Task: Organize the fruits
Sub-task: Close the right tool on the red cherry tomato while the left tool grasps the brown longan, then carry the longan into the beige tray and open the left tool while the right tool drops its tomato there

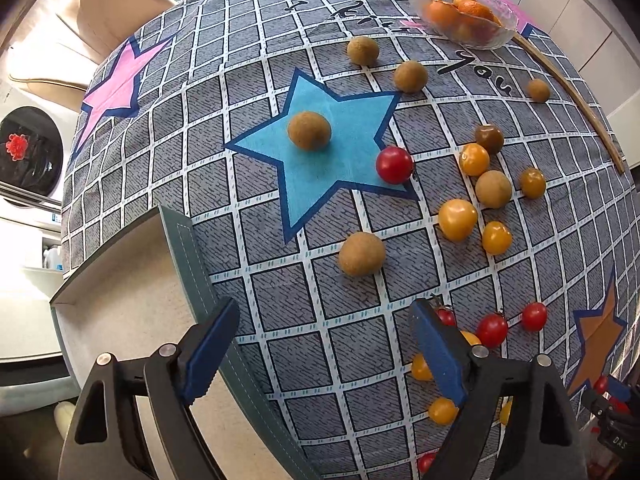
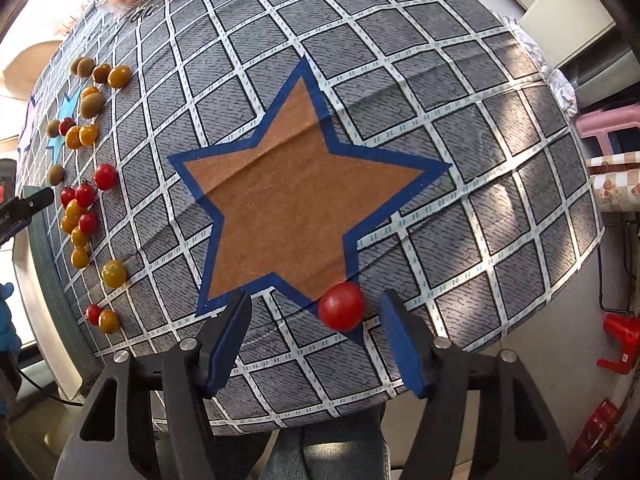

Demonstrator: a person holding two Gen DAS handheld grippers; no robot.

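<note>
Loose fruit lies on a grey checked tablecloth [image 1: 280, 240]. Brown round fruits, one on the blue star [image 1: 309, 130] and one nearer [image 1: 361, 254], lie ahead of my left gripper [image 1: 324, 352], which is open and empty above the cloth near the table's left edge. Yellow tomatoes [image 1: 457, 219] and red cherry tomatoes [image 1: 394, 164] lie to its right. My right gripper [image 2: 316, 340] is open. A red cherry tomato [image 2: 342, 305] lies on the cloth between its fingers, closer to the right finger, at the tip of the orange star [image 2: 288, 204]. Several more fruits [image 2: 84, 208] lie at far left.
A glass bowl [image 1: 464, 8] holding orange fruits stands at the far side of the table. A wooden stick [image 1: 568, 96] lies beside it. The table's left edge [image 1: 120, 248] drops off next to my left gripper. A pink stool [image 2: 612, 128] and red stool [image 2: 620, 340] stand on the right.
</note>
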